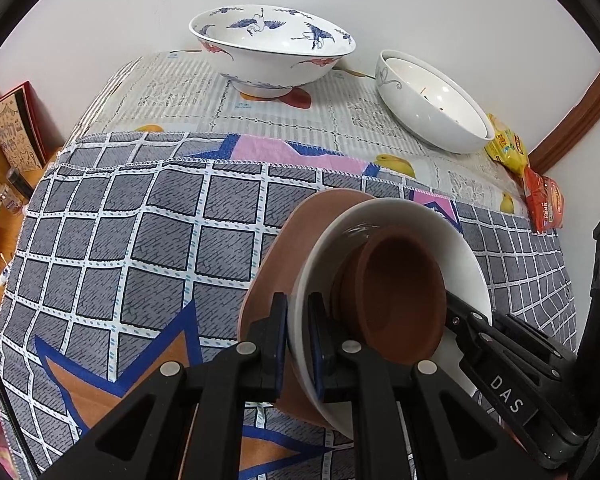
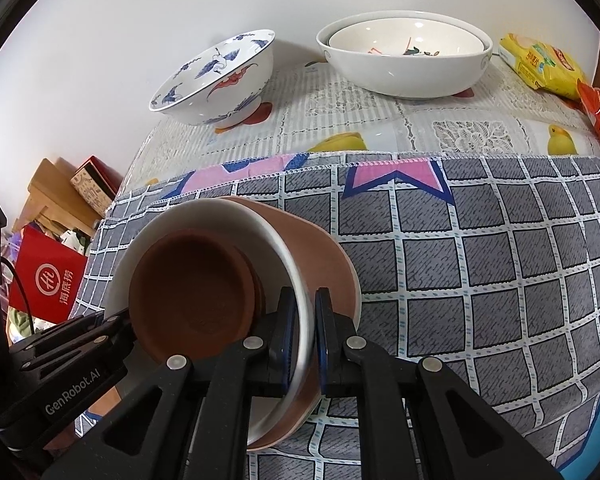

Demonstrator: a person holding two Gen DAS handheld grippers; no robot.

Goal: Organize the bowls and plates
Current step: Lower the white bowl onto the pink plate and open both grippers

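A stack sits on the checked cloth: a brown plate (image 1: 276,252) at the bottom, a white plate (image 1: 464,256) on it, and small brown dishes (image 1: 400,288) inside. My left gripper (image 1: 298,332) is shut on the white plate's rim on one side. My right gripper (image 2: 302,332) is shut on the white plate (image 2: 204,212) rim on the opposite side, beside the brown plate (image 2: 320,252) and brown dishes (image 2: 192,284). Each gripper shows in the other's view. A blue crane-patterned bowl (image 1: 272,46) and two nested white bowls (image 1: 432,108) stand at the back.
Yellow and red snack packets (image 1: 524,168) lie at the table's right edge by the wall. A red box (image 2: 46,280) and wooden furniture (image 2: 56,196) stand off the table's left side. The checked cloth (image 1: 120,232) covers the near table.
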